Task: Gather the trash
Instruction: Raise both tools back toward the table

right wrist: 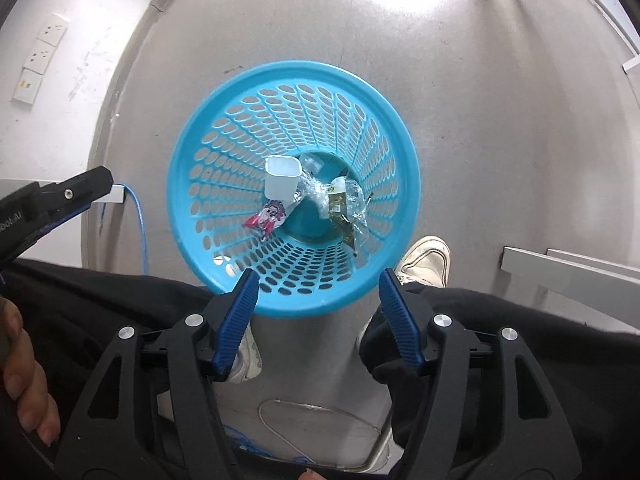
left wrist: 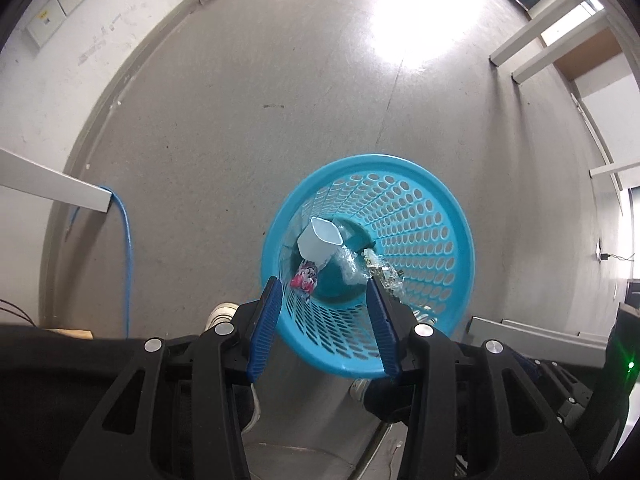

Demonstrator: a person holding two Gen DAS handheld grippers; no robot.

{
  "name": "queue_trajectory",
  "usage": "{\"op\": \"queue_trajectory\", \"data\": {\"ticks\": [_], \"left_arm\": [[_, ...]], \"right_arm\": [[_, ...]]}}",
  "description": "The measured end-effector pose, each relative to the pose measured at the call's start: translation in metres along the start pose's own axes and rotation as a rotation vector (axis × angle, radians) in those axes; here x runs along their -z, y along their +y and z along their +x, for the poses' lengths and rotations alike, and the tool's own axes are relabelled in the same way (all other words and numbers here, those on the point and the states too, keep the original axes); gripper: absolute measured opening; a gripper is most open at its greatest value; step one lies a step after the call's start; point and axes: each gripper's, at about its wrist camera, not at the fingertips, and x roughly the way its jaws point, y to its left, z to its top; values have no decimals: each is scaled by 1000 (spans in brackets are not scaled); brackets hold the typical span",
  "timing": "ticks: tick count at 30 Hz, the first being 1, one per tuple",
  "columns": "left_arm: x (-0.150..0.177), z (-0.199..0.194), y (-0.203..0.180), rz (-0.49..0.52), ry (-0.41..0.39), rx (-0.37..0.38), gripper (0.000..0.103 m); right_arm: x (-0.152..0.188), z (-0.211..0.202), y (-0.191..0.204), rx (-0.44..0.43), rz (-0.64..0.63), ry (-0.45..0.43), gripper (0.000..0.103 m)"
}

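Glossy perforated plastic basket [right wrist: 192,152] holds a smooth white cup [right wrist: 281,180], seemingly plastic, and crinkled clear wrappers [right wrist: 352,204].

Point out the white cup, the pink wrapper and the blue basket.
white cup [right wrist: 281,184]: right wrist view, on its outer side wall.
pink wrapper [right wrist: 269,216]: right wrist view, on its printed middle.
blue basket [right wrist: 320,70]: right wrist view, on its far rim.

Both tools share one build: the left gripper [left wrist: 324,286] and right gripper [right wrist: 316,280] have black skeletal frames with triangular cut-outs, round silver screws at the pivots, and blue ribbed pads [right wrist: 236,320]. The person wears black trousers [right wrist: 100,312] and off-white sneakers [right wrist: 428,264].
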Motion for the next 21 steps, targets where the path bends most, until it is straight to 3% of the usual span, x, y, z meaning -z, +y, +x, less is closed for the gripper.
{"op": "queue_trajectory", "data": {"ticks": [7,10,12,15,21], "left_arm": [[35,-42,-7,82,-89,-3,50],[49,-62,-5,86,-148,10,50],[58,-76,-7,104,-207,8,51],[71,-92,-8,123,-259,19,61],[88,-110,-5,111,-287,21,65]], "right_arm": [[30,-46,5,-22,-21,-94,66],[44,-70,7,34,-51,-158,71],[53,-83,9,28,-78,-179,72],[64,-99,7,17,-91,-214,75],[88,-125,6,6,-118,-269,79]]}}
